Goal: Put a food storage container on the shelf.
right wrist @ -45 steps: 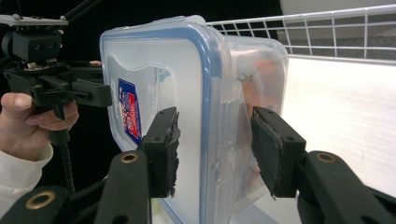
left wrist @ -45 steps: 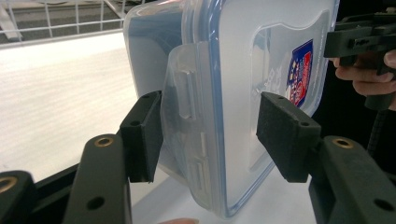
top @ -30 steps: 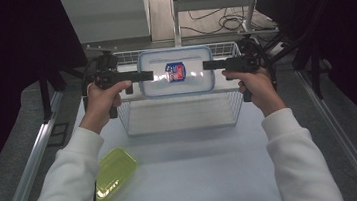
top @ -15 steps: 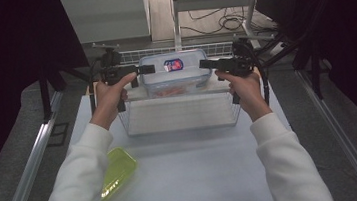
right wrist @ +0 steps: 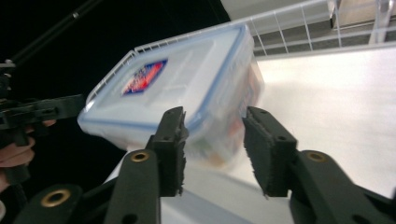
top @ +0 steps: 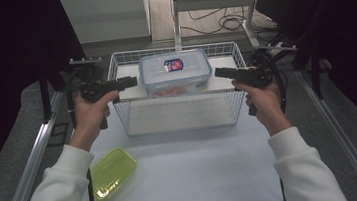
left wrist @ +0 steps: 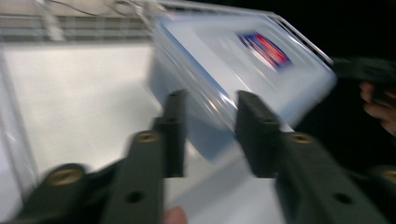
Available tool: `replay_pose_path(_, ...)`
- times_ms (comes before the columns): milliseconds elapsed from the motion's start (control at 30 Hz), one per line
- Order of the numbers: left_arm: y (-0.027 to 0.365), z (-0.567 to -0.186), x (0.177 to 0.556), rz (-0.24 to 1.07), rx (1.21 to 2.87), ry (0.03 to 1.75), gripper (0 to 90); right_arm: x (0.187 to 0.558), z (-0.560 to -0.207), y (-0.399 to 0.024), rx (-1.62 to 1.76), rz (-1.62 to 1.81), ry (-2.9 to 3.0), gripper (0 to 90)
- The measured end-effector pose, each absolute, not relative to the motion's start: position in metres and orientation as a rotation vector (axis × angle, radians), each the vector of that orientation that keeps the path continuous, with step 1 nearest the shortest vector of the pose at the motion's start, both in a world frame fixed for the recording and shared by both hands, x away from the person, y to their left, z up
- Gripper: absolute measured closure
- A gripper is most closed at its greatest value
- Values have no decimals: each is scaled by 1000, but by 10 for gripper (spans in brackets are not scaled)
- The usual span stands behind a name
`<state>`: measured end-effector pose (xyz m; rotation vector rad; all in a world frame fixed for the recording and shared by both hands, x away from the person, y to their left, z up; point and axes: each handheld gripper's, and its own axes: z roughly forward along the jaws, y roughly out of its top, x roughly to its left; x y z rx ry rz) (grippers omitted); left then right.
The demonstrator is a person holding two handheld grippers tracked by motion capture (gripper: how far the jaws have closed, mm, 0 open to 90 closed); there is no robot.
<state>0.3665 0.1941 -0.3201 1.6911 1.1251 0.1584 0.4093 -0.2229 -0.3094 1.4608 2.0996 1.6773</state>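
A clear plastic container (top: pixel 176 73) with a blue-rimmed lid and a red and blue label sits at the back of a white wire basket (top: pixel 133 118). My left gripper (top: pixel 133 81) is open just off its left end, and my right gripper (top: pixel 218 72) is open just off its right end. In the left gripper view, the container (left wrist: pixel 261 60) lies beyond the parted jaws of my left gripper (left wrist: pixel 210 100). The right gripper view shows the container (right wrist: pixel 187 79) tilted in frame beyond my right gripper (right wrist: pixel 212 116), whose jaws are spread.
A yellow-green plastic tub (top: pixel 112 172) lies on the white table (top: pixel 200 178) near the left forearm. Metal rails run along both table sides. A metal stand and cables sit behind the basket.
The container moved away from me and down into the back of the basket. Both grippers then let go of its ends and drew outward a little.
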Motion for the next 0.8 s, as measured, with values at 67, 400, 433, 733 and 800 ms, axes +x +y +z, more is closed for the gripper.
replay_pose_path(67,189,-326,360,139,1733,1080,863,403,-314,-222,1445,1653,2121,645)
replay_pose_path(400,153,-344,365,104,1849,1001,900,380,-335,-201,1295,1622,2268,717)
replay_pose_path(433,150,-345,367,104,1848,999,900,380,-337,-201,1292,1628,2273,716)
replay_pose_path(733,122,-349,379,109,1819,975,900,383,-350,-201,1311,1626,2297,678)
replay_pose_path(800,114,-348,380,121,1825,968,900,383,-351,-202,1320,1635,2297,675)
